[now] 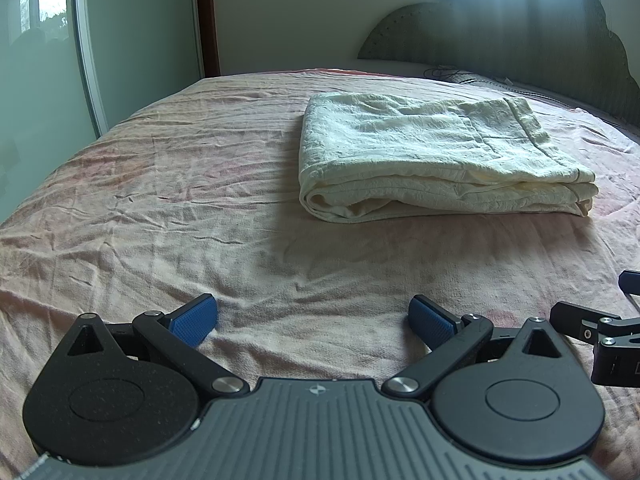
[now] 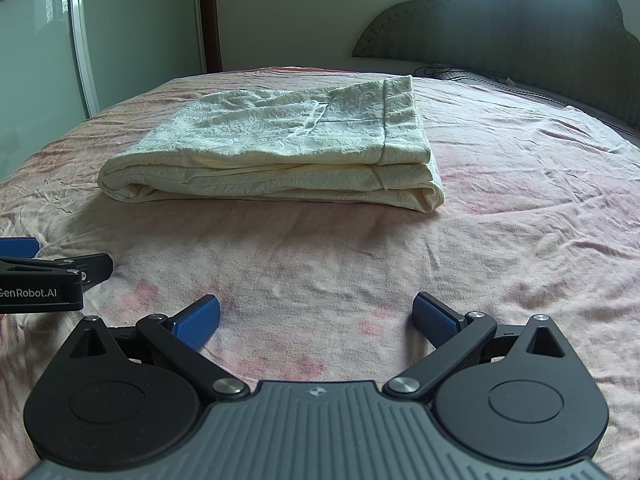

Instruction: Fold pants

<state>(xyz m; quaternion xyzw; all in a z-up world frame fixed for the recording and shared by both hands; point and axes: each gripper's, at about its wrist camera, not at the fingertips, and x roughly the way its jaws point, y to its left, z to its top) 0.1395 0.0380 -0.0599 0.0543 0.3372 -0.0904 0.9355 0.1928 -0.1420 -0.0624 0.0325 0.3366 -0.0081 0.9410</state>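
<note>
Cream pants (image 1: 436,156) lie folded into a thick flat rectangle on the pink bedsheet (image 1: 160,200), toward the far half of the bed, w/ stacked layers showing along the near edge and a rounded fold at the left end. In the left wrist view the bundle sits far and right of centre; in the right wrist view it sits far and left of centre (image 2: 276,152). Left gripper (image 1: 312,322) hovers low over the near part of the sheet, jaws spread wide, blue pads (image 1: 194,320) well apart, nothing between them, pants well apart from it. Right gripper (image 2: 316,320) is in the same pose, jaws spread wide, blue pads (image 2: 434,322) empty, also near side of the bed and clear of the pants. The 2 tools sit side by side: part of the right one shows at the right edge of the left wrist view, and the left one w/ its "GenRobot.AI" label shows at the left edge of the right wrist view. Sheet is wrinkled all over. Grey padded headboard (image 1: 520,32) at far right, pale green sliding door (image 1: 40,60) at far left, window glare above the headboard
</note>
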